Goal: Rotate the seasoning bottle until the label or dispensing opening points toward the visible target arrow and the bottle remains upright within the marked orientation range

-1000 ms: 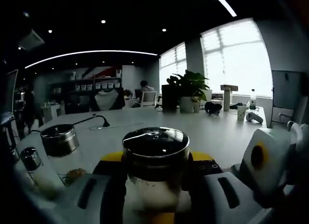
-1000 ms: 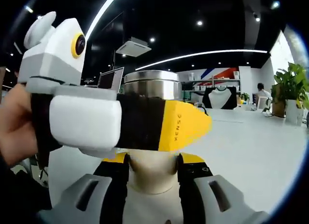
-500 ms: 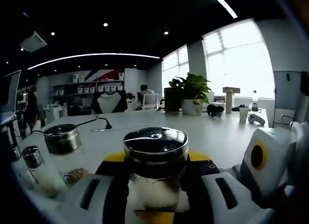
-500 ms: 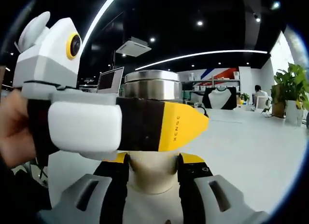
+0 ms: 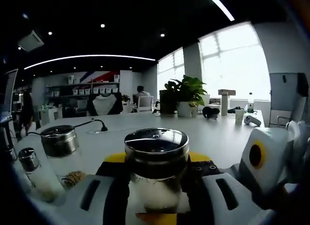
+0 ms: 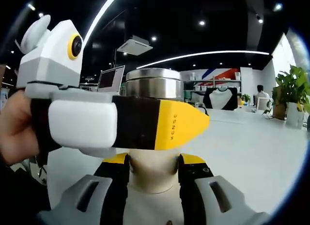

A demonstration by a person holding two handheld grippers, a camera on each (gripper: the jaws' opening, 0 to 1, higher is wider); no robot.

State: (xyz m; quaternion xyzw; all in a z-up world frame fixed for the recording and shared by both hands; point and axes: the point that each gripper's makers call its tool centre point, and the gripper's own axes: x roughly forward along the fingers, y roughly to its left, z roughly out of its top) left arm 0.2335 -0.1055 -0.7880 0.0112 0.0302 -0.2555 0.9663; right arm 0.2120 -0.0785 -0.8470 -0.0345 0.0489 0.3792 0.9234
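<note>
The seasoning bottle (image 5: 156,148) stands upright with a shiny metal lid and a glass body holding white powder. My left gripper (image 5: 156,163) is shut on the bottle, its black, yellow-tipped jaws pressed against both sides. In the right gripper view the bottle (image 6: 154,84) rises between the jaws of my right gripper (image 6: 154,161), which is shut on its pale lower body. My left gripper (image 6: 145,124), held by a hand (image 6: 17,130), crosses in front of the bottle just under the lid. The right gripper's white body (image 5: 261,162) shows at the right of the left gripper view.
On the white table (image 5: 213,133), a second metal-lidded jar (image 5: 59,141) and a small shaker (image 5: 30,162) stand to the left. Farther back are a gooseneck microphone (image 5: 94,124), a potted plant (image 5: 186,91), a cup (image 5: 239,116) and a laptop (image 6: 110,79).
Both views have shifted slightly with the hands. The left gripper has tilted a little in the right gripper view. Both grips on the bottle are unchanged.
</note>
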